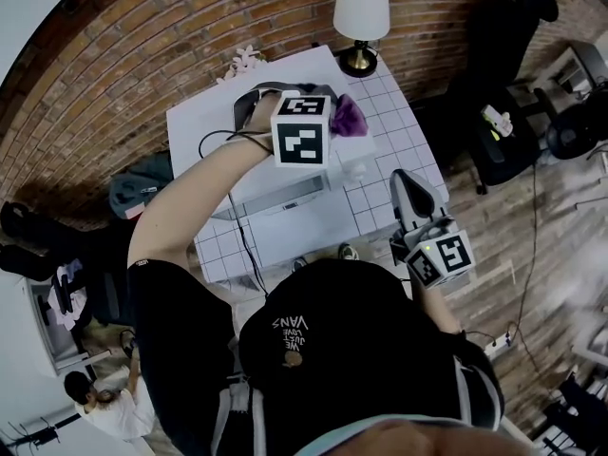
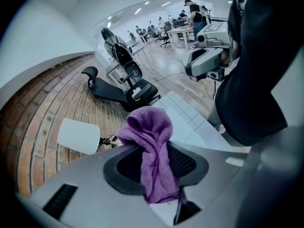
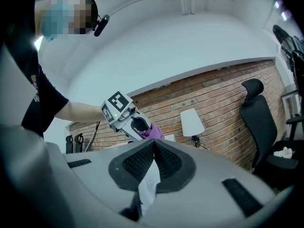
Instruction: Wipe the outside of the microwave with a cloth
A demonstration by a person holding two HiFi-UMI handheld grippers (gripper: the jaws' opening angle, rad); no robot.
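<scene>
The white microwave (image 1: 214, 141) stands on a white tiled table (image 1: 385, 150), seen from above in the head view. My left gripper (image 1: 334, 123) is held over its far right corner, shut on a bunched purple cloth (image 1: 350, 117). In the left gripper view the cloth (image 2: 151, 127) sticks up from between the pads of that gripper (image 2: 155, 152). Whether the cloth touches the microwave cannot be told. My right gripper (image 1: 404, 180) hovers off the table's right side, shut and empty. Its pads meet at the tip (image 3: 153, 144), and it looks toward the left gripper (image 3: 127, 119) and the cloth (image 3: 153, 131).
A lamp with a white shade (image 1: 361, 6) stands at the table's far edge against the brick wall. A black office chair (image 1: 503, 74) is to the right on the wooden floor. A cable (image 1: 242, 240) hangs down the table's front. Another person (image 1: 100, 402) sits at lower left.
</scene>
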